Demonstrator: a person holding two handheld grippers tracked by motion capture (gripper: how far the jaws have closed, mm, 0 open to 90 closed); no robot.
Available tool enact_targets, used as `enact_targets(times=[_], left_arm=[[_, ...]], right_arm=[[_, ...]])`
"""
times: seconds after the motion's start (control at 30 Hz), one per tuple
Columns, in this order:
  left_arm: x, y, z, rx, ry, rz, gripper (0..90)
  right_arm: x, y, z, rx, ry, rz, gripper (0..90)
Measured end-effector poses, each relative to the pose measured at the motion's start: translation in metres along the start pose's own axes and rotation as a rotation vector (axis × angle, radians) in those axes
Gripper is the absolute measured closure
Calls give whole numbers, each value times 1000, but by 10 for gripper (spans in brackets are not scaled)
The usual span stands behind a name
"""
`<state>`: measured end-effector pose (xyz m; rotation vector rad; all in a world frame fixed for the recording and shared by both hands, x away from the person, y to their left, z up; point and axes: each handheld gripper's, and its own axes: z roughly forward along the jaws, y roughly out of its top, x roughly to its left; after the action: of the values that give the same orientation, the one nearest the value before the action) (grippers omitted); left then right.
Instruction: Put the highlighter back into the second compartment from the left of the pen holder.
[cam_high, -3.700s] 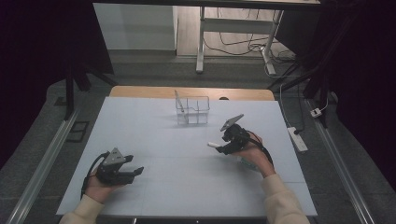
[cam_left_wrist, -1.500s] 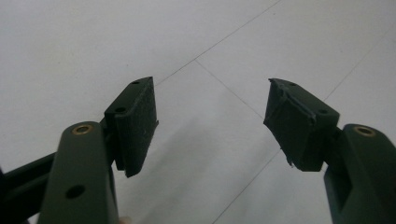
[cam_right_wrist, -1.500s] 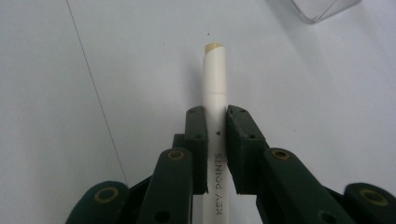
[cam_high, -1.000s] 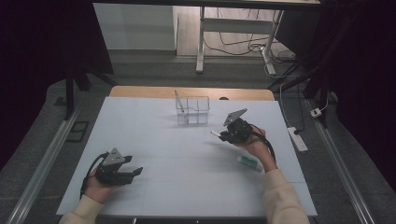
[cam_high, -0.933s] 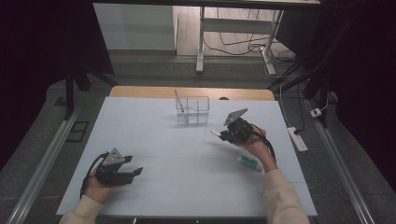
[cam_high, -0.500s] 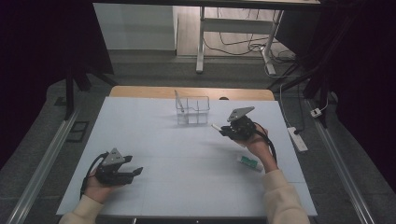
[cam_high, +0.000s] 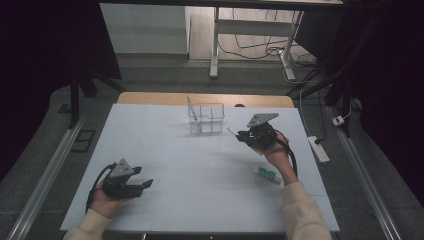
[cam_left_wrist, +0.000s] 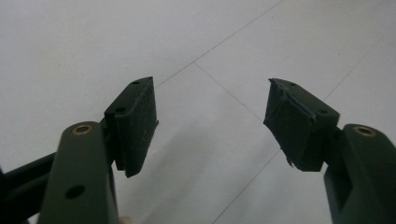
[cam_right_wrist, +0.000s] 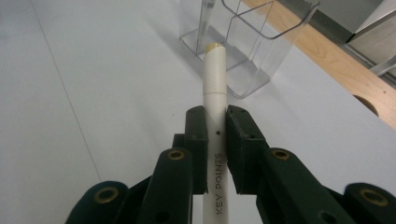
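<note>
White pen gripped over a pale worktop, near a clear organizer.

The worktop (cam_high: 200, 165) is white with faint grid lines and a wooden far edge; beyond it lie dark floor, desk legs and cables. The pen (cam_right_wrist: 215, 84) reads "KEY POINTS" and is clamped between the right gripper (cam_high: 239, 134) fingers, pointing toward the clear organizer (cam_high: 206, 119) just ahead. The left gripper (cam_high: 145, 185) rests low at the near left, fingers wide apart, holding nothing. A small tube (cam_high: 266, 174) lies by the right forearm.

left gripper (cam_high: 145, 184): black, grey three-cornered plate, brass screws | right gripper (cam_high: 239, 134): same, black cable | sleeves (cam_high: 305, 212): cream
</note>
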<state>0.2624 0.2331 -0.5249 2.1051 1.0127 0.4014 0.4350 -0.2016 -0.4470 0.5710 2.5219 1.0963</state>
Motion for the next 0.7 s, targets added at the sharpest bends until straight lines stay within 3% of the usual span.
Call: enact_targets(times=[0.7], left_arm=[[0, 0, 0, 2, 0, 2, 340]], right_arm=[[0, 5, -13, -121, -50, 68, 787]])
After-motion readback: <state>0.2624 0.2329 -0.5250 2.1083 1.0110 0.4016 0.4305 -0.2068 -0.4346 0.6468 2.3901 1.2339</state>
